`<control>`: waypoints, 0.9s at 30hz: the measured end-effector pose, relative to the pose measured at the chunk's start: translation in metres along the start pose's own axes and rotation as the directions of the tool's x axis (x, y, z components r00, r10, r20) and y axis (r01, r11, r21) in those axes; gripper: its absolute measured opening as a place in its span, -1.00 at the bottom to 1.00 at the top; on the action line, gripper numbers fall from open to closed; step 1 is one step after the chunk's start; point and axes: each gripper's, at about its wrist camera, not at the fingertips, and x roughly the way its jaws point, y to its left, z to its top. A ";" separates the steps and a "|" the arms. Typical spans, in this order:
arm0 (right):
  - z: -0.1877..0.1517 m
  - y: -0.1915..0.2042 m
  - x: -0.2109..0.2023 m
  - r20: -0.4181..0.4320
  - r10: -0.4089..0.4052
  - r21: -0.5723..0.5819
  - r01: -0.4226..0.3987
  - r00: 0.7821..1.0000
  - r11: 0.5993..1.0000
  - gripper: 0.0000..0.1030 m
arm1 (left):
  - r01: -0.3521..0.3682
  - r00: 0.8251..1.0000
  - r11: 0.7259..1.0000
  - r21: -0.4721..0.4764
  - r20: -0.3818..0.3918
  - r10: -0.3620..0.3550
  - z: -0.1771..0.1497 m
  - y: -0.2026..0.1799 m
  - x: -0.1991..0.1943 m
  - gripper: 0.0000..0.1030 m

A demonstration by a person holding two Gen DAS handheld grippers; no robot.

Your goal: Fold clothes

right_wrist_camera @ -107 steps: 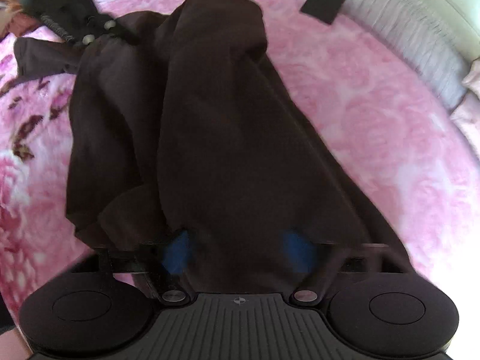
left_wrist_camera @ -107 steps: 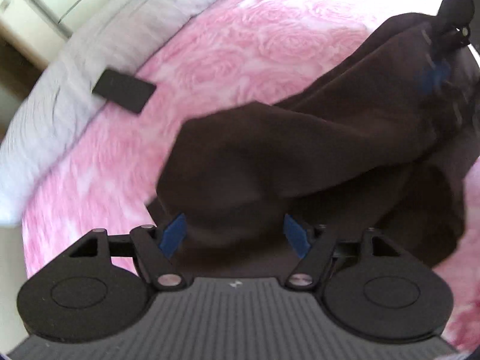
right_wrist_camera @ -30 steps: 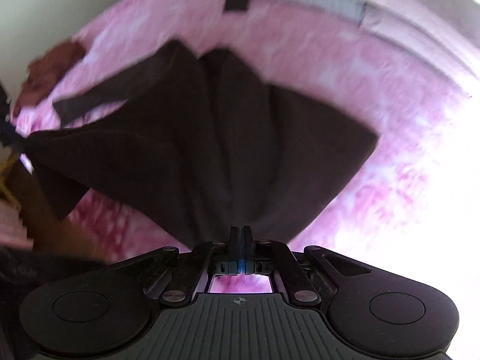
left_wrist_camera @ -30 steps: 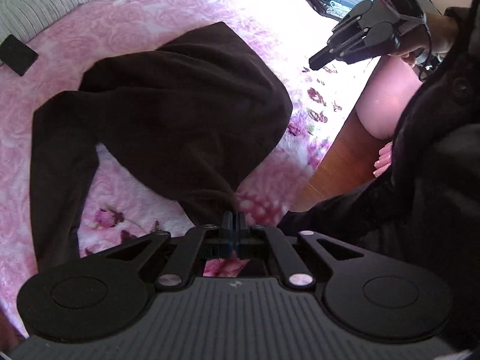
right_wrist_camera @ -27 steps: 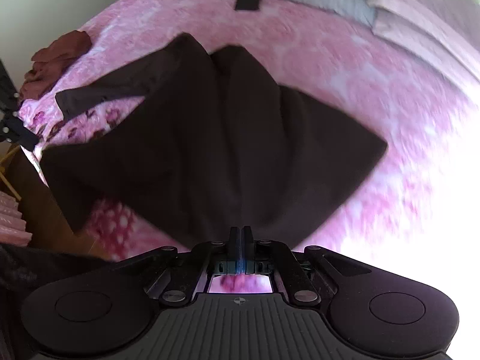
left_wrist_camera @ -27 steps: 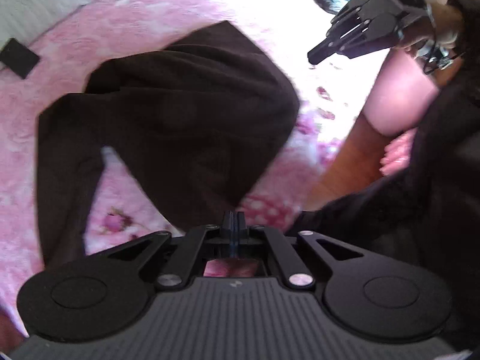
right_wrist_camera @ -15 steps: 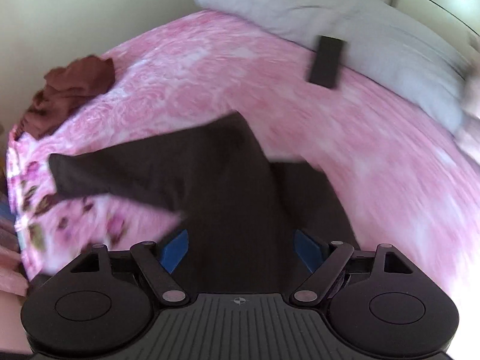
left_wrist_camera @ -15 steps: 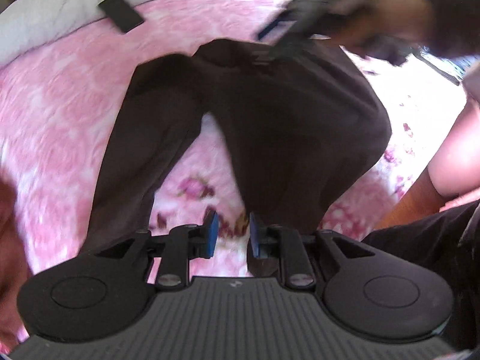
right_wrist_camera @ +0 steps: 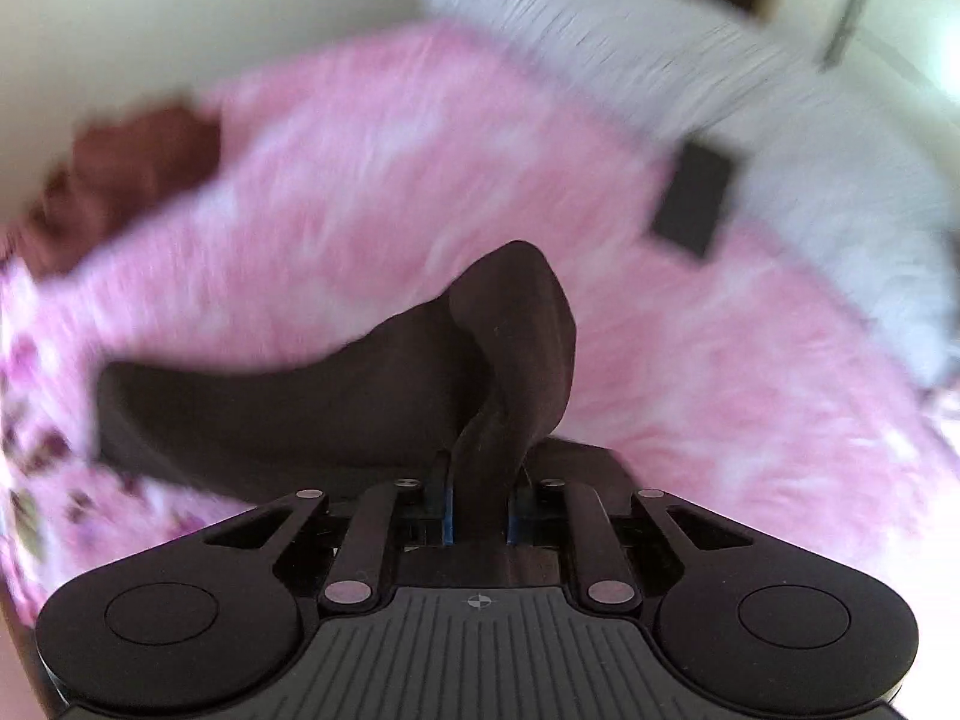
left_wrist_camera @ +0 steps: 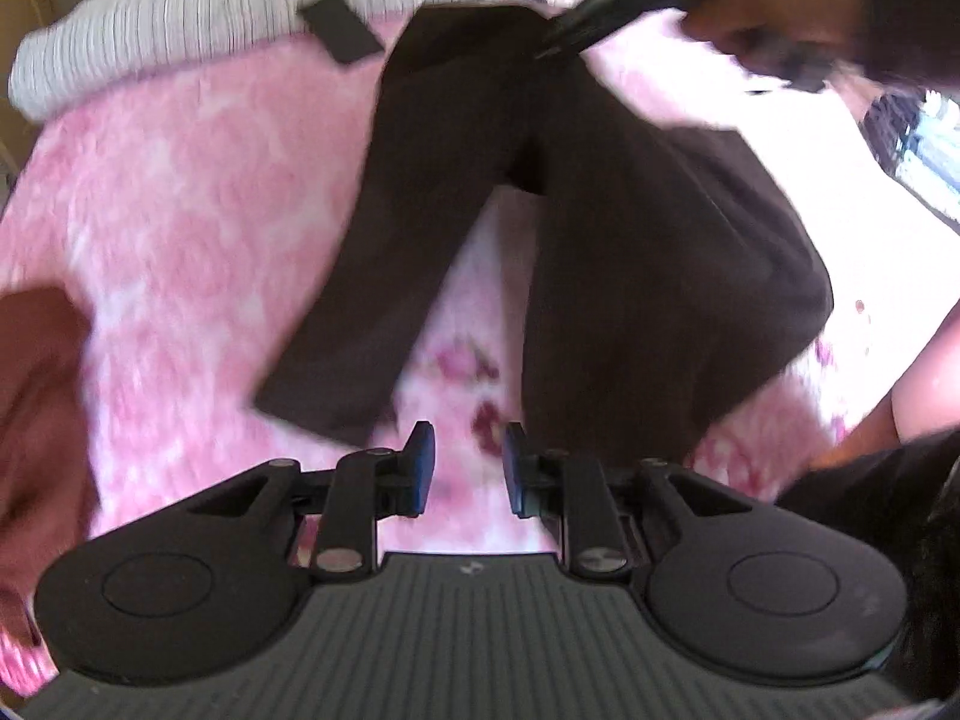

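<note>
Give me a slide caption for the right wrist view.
Right gripper pinching a fold of dark garment on the pink blanket.

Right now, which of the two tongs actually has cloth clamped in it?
The right tongs: their jaws have just closed on a bunched fold of the dark brown garment. The left tongs stand slightly apart over the pink blanket, gripping nothing.

A bed with a pink flowered blanket (left_wrist_camera: pixel 180 192) carries a dark brown garment (left_wrist_camera: pixel 630 252), a reddish-brown cloth heap (right_wrist_camera: pixel 126 174), a black flat rectangle (right_wrist_camera: pixel 693 204) and a striped grey pillow (left_wrist_camera: pixel 180 24).
</note>
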 end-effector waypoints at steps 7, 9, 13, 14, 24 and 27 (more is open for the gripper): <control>-0.080 -0.079 -0.199 0.173 -0.242 0.295 0.184 0.955 0.937 -0.74 | 0.071 0.996 0.991 0.113 0.052 -0.077 0.070 -0.018 0.026 -0.60; -0.117 -0.099 -0.237 0.168 -0.334 0.410 0.242 0.928 0.880 -0.74 | 0.091 0.994 0.983 0.160 0.052 -0.100 0.091 -0.036 0.036 -0.58; -0.204 -0.133 -0.290 0.049 -0.524 0.560 0.411 0.850 0.719 -0.74 | 0.128 0.989 0.961 0.246 0.044 -0.143 0.125 -0.081 0.058 -0.45; -0.227 -0.140 -0.298 0.011 -0.558 0.577 0.450 0.830 0.681 -0.74 | 0.132 0.988 0.956 0.262 0.038 -0.147 0.133 -0.093 0.066 -0.42; -0.469 -0.200 -0.305 -0.474 -0.412 0.725 0.611 0.778 0.317 -0.73 | 0.167 0.986 0.928 0.334 -0.051 -0.160 0.201 -0.178 0.156 -0.34; -0.510 -0.205 -0.296 -0.535 -0.282 0.766 0.598 0.797 0.237 -0.49 | 0.178 0.984 0.907 0.381 -0.076 -0.161 0.223 -0.197 0.185 -0.24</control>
